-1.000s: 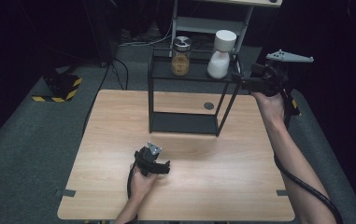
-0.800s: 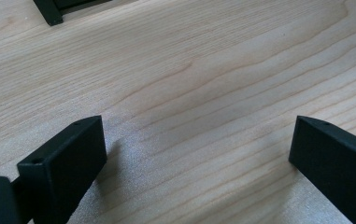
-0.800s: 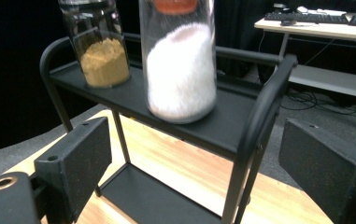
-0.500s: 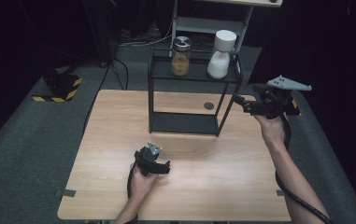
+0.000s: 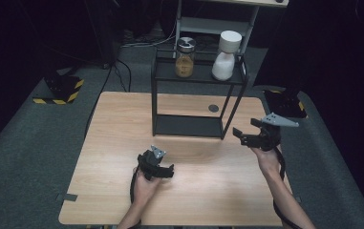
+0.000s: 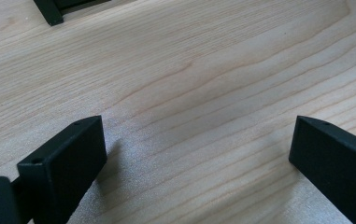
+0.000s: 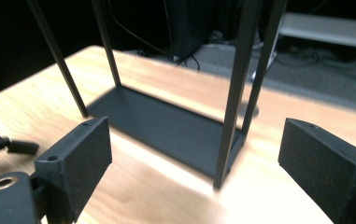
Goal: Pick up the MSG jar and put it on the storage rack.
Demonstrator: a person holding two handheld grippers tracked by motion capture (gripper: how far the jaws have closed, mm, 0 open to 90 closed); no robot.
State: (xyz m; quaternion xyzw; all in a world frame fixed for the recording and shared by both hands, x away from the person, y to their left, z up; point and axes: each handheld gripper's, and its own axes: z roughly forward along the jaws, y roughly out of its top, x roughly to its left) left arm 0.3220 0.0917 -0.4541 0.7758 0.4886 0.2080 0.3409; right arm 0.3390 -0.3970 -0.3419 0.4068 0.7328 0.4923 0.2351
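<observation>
High view: the right gripper (image 5: 240,135), black with a grey three-cornered plate on top, hangs above the right edge of the light wooden table (image 5: 122,119), just beside the front right leg of the black metal two-tier rack (image 5: 189,125), not touching it. Its jaws point left toward the rack and stand open with nothing between them. In the right gripper view the same gripper (image 7: 192,158) looks along the rack (image 7: 166,126), whose dark bottom tray lies on the table ahead and whose nearest slim leg stands between the two black jaws, farther off.

The left gripper (image 5: 166,171) rests low over the near middle of the table, well apart from the rack and nearer the person. In the left gripper view its jaws (image 6: 196,154) stand wide apart over bare wood grain, empty, with a corner of the rack's base (image 6: 49,9) at the top left.

On the rack's top shelf stand a glass jar of amber contents with a metal lid (image 5: 185,58) and a white plastic bottle with a white cap (image 5: 226,56), side by side, well above and beyond both grippers
</observation>
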